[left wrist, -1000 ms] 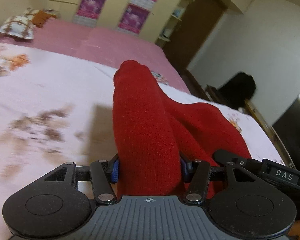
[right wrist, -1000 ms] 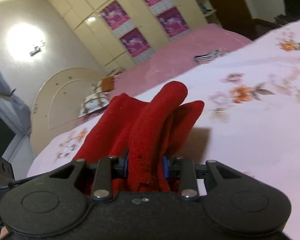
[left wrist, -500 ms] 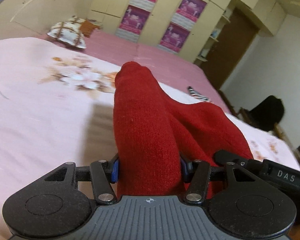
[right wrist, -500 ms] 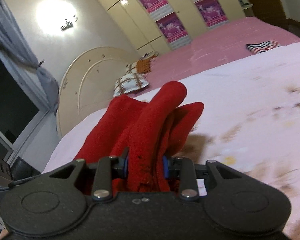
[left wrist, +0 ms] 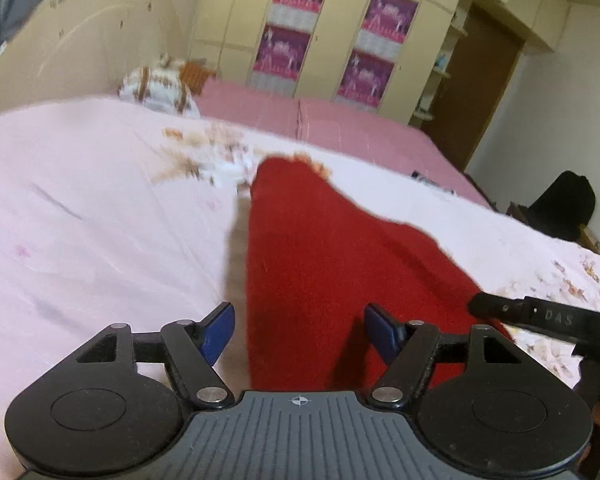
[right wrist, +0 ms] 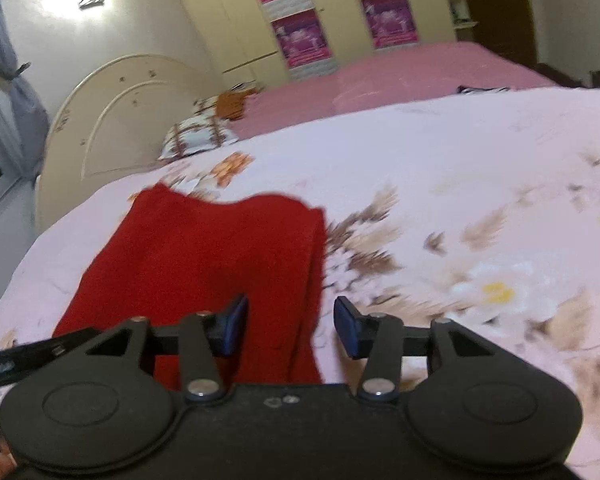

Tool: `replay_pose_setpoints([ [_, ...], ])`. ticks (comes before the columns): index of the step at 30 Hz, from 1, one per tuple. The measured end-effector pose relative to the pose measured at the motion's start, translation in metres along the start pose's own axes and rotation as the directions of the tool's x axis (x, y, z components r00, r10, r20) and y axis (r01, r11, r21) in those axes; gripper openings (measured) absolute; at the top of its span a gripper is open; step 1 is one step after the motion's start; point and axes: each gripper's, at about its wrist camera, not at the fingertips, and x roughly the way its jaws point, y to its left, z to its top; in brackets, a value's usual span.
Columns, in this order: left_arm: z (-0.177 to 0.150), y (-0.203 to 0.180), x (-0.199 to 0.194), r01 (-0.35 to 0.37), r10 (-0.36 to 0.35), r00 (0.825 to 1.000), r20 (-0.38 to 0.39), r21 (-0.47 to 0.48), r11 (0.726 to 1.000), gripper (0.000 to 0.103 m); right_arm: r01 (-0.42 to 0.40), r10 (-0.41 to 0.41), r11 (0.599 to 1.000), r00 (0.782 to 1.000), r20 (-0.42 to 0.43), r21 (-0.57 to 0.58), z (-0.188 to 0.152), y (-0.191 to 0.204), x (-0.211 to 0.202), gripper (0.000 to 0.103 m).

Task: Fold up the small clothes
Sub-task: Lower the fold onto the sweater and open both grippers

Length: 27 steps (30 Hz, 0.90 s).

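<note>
A small red knitted garment [left wrist: 332, 264] lies folded on the pink floral bedsheet [left wrist: 100, 220]; it also shows in the right wrist view [right wrist: 204, 252]. My left gripper [left wrist: 300, 334] is open, its blue pads either side of the garment's near edge without clamping it. My right gripper [right wrist: 290, 330] is open over the garment's near right edge. The other gripper's black body [left wrist: 548, 316] shows at the right of the left wrist view.
A cream headboard [right wrist: 112, 120] and patterned pillows [left wrist: 156, 88] stand at the bed's far end. A plain pink cover [right wrist: 400, 76] lies beyond the sheet, with a small striped item [right wrist: 482, 89] on it. Wardrobes with purple posters [left wrist: 292, 40] line the wall.
Both grippers have opened and let go of the red garment, which now lies flat on the sheet instead of standing bunched between the pads. Both views have swung across the bed.
</note>
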Motion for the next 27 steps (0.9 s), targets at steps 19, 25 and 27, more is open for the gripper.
replay_pose_setpoints([
  [19,-0.048,-0.014,-0.015,-0.072,0.088,0.99,-0.113,0.14,0.988,0.076,0.136,-0.15,0.939,0.989,-0.019,-0.316,-0.073,0.069,-0.058,0.026],
  [25,-0.055,-0.021,-0.018,-0.083,0.103,0.987,-0.127,0.154,0.985,0.091,0.189,-0.22,0.923,0.974,-0.057,-0.334,-0.089,0.077,-0.049,0.029],
  [27,-0.055,-0.023,-0.016,-0.085,0.106,0.986,-0.133,0.156,0.984,0.091,0.207,-0.236,0.923,0.97,-0.053,-0.325,-0.089,0.076,-0.047,0.03],
])
